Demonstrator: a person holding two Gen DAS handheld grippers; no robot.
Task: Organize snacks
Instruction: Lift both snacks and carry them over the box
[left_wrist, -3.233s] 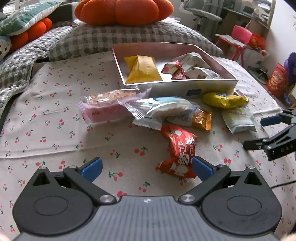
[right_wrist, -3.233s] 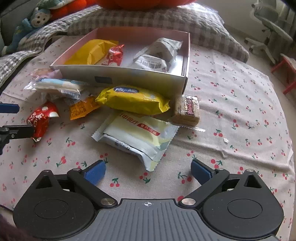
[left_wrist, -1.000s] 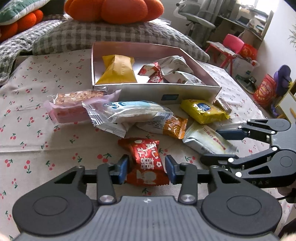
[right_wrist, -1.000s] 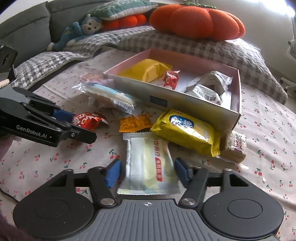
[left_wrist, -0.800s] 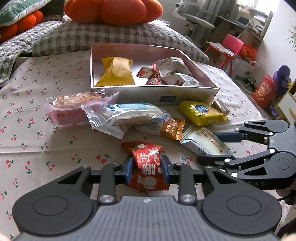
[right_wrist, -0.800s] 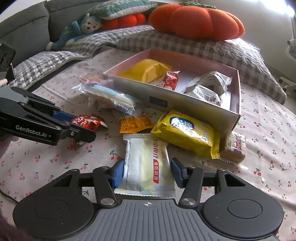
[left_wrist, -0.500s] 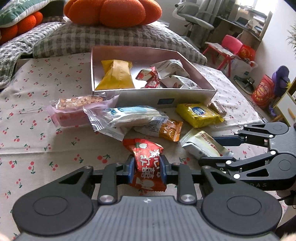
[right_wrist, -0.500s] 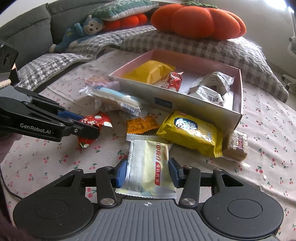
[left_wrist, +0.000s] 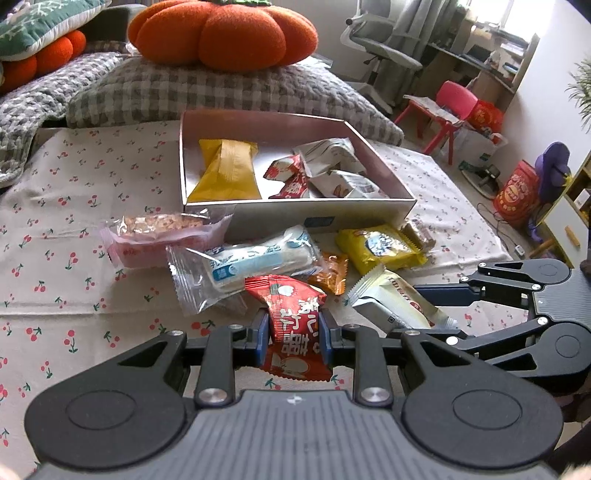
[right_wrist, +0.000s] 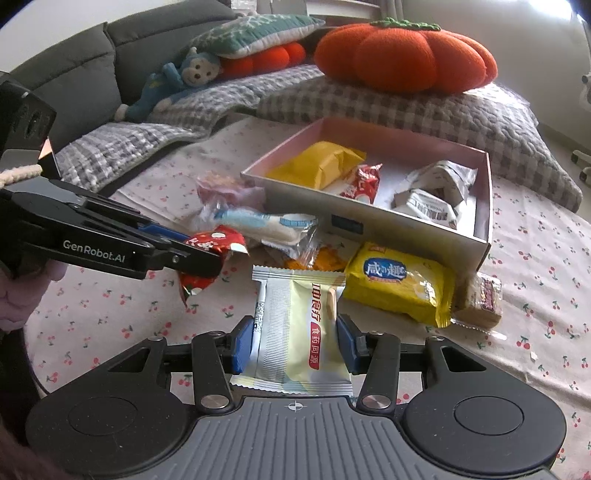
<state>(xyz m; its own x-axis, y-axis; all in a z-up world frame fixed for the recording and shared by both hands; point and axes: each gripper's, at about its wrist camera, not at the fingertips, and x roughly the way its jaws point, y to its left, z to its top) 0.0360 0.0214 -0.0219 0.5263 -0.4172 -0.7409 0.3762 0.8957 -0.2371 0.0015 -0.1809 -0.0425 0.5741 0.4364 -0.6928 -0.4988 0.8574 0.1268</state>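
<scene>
My left gripper (left_wrist: 291, 338) is shut on a red snack packet (left_wrist: 293, 325) and holds it above the cherry-print cloth; it also shows in the right wrist view (right_wrist: 201, 258). My right gripper (right_wrist: 295, 341) is shut on a pale white-and-yellow packet (right_wrist: 299, 325), lifted off the cloth; it also shows in the left wrist view (left_wrist: 395, 301). The pink box (left_wrist: 369, 212) ahead holds a yellow packet (left_wrist: 227, 171), a small red packet (left_wrist: 291, 181) and white packets (left_wrist: 336, 170).
On the cloth in front of the box lie a pink bar packet (left_wrist: 162, 236), a clear blue-and-white packet (left_wrist: 251, 260), an orange sachet (left_wrist: 330, 273), a yellow packet (left_wrist: 380, 247) and a small brown bar (right_wrist: 482, 299). Checked pillows and an orange pumpkin cushion (left_wrist: 221, 35) lie behind.
Both grippers have closed on their packets and lifted them. The left raised the red packet and the right raised the pale packet; both moved back a little from the box.
</scene>
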